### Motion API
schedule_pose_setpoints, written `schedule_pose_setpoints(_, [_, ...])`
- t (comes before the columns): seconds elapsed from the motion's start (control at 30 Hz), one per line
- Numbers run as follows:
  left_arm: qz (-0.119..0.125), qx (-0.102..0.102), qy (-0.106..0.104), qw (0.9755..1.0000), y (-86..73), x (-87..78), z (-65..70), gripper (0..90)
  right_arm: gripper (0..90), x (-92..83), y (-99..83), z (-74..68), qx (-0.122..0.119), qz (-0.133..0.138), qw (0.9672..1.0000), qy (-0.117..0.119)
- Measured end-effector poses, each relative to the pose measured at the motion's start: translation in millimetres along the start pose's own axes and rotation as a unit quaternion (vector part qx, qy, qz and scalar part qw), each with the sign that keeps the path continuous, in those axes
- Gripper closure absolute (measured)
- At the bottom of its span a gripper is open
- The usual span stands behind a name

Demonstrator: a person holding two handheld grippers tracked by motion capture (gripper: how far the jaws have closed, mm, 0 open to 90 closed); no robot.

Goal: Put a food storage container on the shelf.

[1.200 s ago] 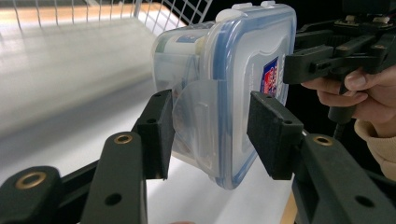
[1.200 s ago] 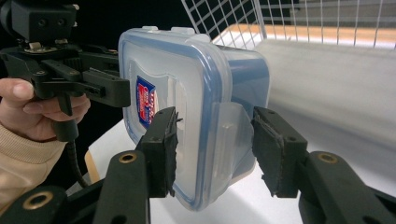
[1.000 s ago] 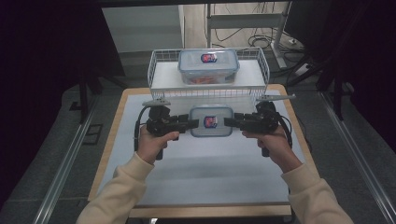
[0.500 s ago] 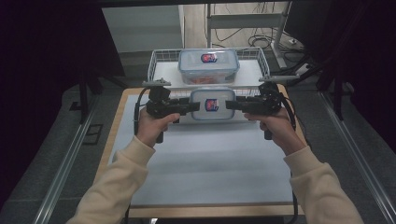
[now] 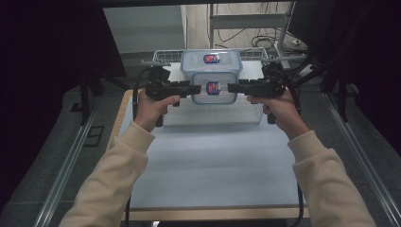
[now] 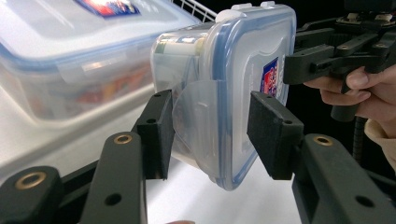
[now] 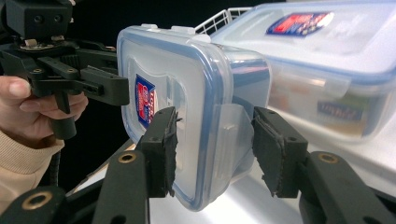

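Both grippers, L [image 5: 197,88] + R [image 5: 231,88], clamp small box [image 5: 213,88] by its ends, long axis 9–3; bigger box [image 5: 211,62] in basket [image 5: 259,109] sits at 12.

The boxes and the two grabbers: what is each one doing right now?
Small box: lid on, held in the air between both grabbers.
Big box: lid on, sitting in the wire basket.
Left gripper: shut on one end of the small box.
Right gripper: shut on the other end.
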State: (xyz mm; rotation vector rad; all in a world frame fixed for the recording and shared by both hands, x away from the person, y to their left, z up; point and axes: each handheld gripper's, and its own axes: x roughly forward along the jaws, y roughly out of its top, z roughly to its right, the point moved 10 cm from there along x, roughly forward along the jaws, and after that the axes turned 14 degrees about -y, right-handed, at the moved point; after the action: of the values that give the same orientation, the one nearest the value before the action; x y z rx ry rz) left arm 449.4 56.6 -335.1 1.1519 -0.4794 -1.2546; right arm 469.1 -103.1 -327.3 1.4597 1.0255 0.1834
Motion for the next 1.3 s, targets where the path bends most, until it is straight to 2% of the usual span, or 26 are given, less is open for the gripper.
schedule_pose_setpoints(0.17, [0.003,0.003,-0.001,1.0000,17.5,-2.8,-5.6,52.0,51.4,2.6,19.1,3.0,-0.007,0.006,1.0000,-0.001])
schedule_pose_setpoints(0.63, [-0.003,0.005,0.007,1.0000,58.7,-2.2,-29.8,51.8,51.3,18.8,59.5,20.2,0.007,0.004,0.9999,0.008])
schedule_pose_setpoints(0.9, [0.004,-0.013,0.008,0.9999,76.5,4.0,-51.5,51.5,51.0,33.8,83.0,36.5,0.008,-0.005,1.0000,0.000])
schedule_pose_setpoints(1.0, [0.005,-0.021,0.012,0.9997,80.8,6.4,-62.4,51.5,50.7,42.6,89.6,43.0,0.018,-0.007,0.9998,0.000])
schedule_pose_setpoints(1.23, [0.001,-0.049,0.009,0.9988,78.1,14.3,-82.5,51.3,50.1,61.4,92.2,56.9,0.036,-0.019,0.9991,-0.006])
schedule_pose_setpoints(1.3, [0.010,-0.053,0.007,0.9985,79.9,15.4,-84.8,51.5,49.9,64.7,91.2,60.2,0.051,-0.022,0.9985,-0.002])
